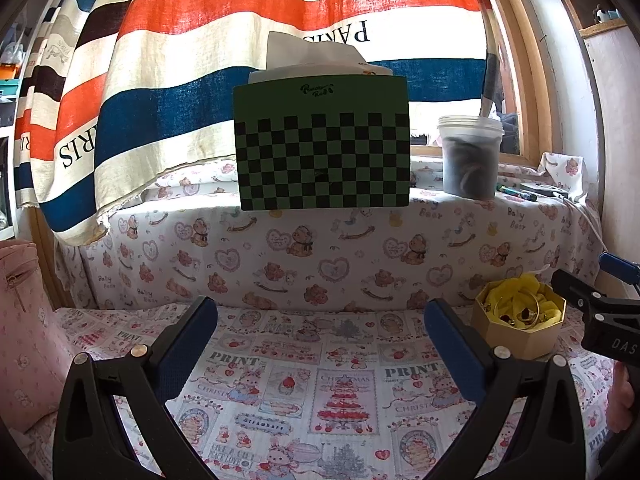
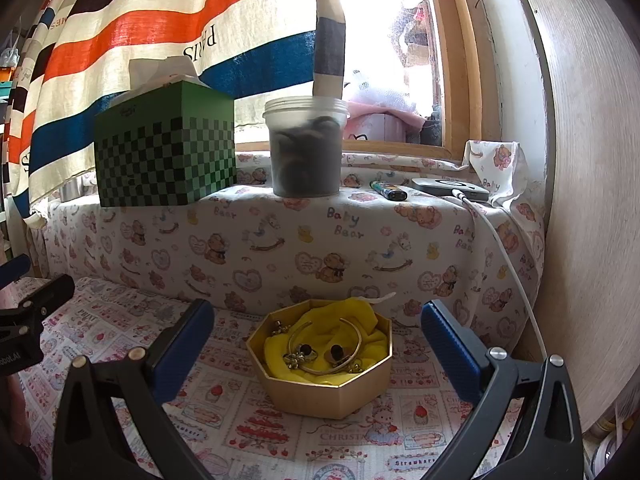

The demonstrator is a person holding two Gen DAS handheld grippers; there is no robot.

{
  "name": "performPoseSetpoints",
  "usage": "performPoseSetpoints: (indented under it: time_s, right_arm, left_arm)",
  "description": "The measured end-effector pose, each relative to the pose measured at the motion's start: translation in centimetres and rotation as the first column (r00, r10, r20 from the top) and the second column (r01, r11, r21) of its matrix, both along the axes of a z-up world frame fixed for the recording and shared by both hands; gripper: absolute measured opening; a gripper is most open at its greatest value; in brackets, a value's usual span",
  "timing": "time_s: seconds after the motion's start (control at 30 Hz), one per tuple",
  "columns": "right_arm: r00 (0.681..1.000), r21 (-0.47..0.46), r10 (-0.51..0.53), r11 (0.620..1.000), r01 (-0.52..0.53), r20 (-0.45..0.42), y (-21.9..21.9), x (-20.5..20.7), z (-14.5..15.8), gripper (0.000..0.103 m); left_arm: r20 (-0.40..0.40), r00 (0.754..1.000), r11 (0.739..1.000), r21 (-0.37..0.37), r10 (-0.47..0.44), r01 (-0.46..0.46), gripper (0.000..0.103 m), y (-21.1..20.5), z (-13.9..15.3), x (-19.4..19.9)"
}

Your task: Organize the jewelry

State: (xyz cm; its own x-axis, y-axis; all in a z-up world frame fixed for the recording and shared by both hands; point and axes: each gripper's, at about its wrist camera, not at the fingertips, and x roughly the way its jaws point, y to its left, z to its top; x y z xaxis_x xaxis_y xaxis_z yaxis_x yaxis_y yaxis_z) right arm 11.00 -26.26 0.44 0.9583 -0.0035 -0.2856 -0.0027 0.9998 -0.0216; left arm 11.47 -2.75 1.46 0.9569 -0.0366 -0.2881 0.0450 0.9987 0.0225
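Note:
A gold octagonal box (image 2: 320,388) lined with yellow cloth sits on the printed tablecloth. Inside lie a gold bangle (image 2: 352,350), rings and earrings (image 2: 304,354). My right gripper (image 2: 318,320) is open and empty, its blue-padded fingers standing to either side of the box, just short of it. My left gripper (image 1: 320,316) is open and empty over bare cloth. In the left wrist view the box (image 1: 516,332) sits to the right, beyond the right finger, with the other gripper's tip (image 1: 576,292) beside it.
A raised ledge behind holds a green checkered tissue box (image 2: 164,152), a clear tub of dark items (image 2: 306,148), a lighter (image 2: 390,191) and a small device with a white cable (image 2: 450,189). A striped curtain hangs behind. A wall panel stands at right (image 2: 592,160).

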Motion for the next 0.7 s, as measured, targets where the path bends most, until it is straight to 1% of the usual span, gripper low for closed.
performPoseSetpoints:
  time_s: [0.7]
  right_arm:
    - [1.0, 0.002, -0.001, 1.0, 0.001, -0.001, -0.03, 0.03, 0.01, 0.103]
  left_arm:
    - [-0.005, 1.0, 1.0, -0.001, 0.011, -0.011, 0.103, 0.2, -0.08, 0.08]
